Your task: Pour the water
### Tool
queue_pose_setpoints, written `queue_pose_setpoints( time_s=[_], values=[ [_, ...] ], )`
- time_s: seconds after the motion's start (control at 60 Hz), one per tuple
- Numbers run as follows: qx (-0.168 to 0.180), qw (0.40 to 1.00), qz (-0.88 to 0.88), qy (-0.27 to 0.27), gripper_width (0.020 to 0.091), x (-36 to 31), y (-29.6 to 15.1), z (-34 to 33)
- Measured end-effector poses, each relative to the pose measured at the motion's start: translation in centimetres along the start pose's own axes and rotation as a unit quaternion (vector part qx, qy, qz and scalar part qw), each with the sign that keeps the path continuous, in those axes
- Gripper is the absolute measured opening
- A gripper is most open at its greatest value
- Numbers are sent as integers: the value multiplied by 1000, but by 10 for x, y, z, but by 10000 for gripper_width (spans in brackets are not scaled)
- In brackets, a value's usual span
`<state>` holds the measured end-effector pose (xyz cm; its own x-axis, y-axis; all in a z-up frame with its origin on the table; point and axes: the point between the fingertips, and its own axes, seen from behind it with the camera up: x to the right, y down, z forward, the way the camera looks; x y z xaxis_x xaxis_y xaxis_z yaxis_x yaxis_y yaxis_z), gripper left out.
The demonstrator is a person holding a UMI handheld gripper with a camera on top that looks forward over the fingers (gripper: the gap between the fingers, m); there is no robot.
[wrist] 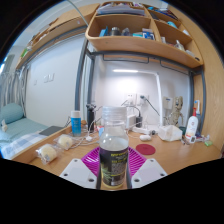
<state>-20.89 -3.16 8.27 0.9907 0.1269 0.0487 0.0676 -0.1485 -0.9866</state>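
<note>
Gripper (114,172) clenched on bottle (114,150), held upright above the desk (170,152).
Bottle: clear, capped, part-filled; likely light, smooth, slippery. Pads (92,158) press its labelled lower body, a sound hold for tipping. Red dish (146,149) nearby.
</note>
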Motion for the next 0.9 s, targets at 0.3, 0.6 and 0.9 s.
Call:
queue_pose_setpoints(
  time_s=[0.3,0.6,0.9],
  values=[
    [-6,1000,9,-5,267,-1,1,1],
    [-7,970,-239,36,268,97,-35,23],
    [-1,780,-621,76,268,141,-76,105]
  ],
)
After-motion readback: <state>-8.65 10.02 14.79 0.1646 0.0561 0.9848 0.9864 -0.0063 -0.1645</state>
